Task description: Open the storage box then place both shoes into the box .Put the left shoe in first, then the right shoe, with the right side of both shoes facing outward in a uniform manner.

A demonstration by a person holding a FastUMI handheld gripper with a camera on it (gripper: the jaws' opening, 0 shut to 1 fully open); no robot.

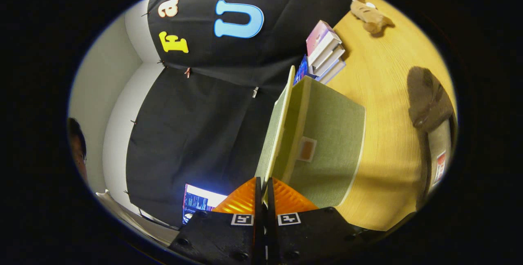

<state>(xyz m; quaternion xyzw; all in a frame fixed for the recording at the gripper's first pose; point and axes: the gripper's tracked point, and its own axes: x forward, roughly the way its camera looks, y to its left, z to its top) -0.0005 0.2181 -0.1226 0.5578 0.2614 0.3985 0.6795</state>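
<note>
Gripper [263, 191] rolled onto its side, so table [384, 105] appearing as a steep wall beside storage box [331, 134] rather than as a floor below. Fingers nearly closed, pinching thin edge of lid [279, 122] between them, both pads seemingly pressing on it, one from each side. Lid swung up and away from box body, standing almost at a right angle to the opening, with a narrow wedge of interior visible between lid and body. Probably held in this manner because the lid hinges along one long side and only a pinch on its free rim allows lifting it in an arc; hence also the rolled wrist, following that arc. Small square label [307, 149] on the box face, not to be read. Beyond the box, stack of books [325, 50] lying against the booth wall, and further along the table a plush toy [369, 14]. One dark shoe [427, 99] resting well apart from the box on the bare table, with a pale object just beside it, too cut off to identify; second shoe not to be confirmed. Judging from this: opening step almost finished, no shoe inside yet, left shoe to go in first.
</note>
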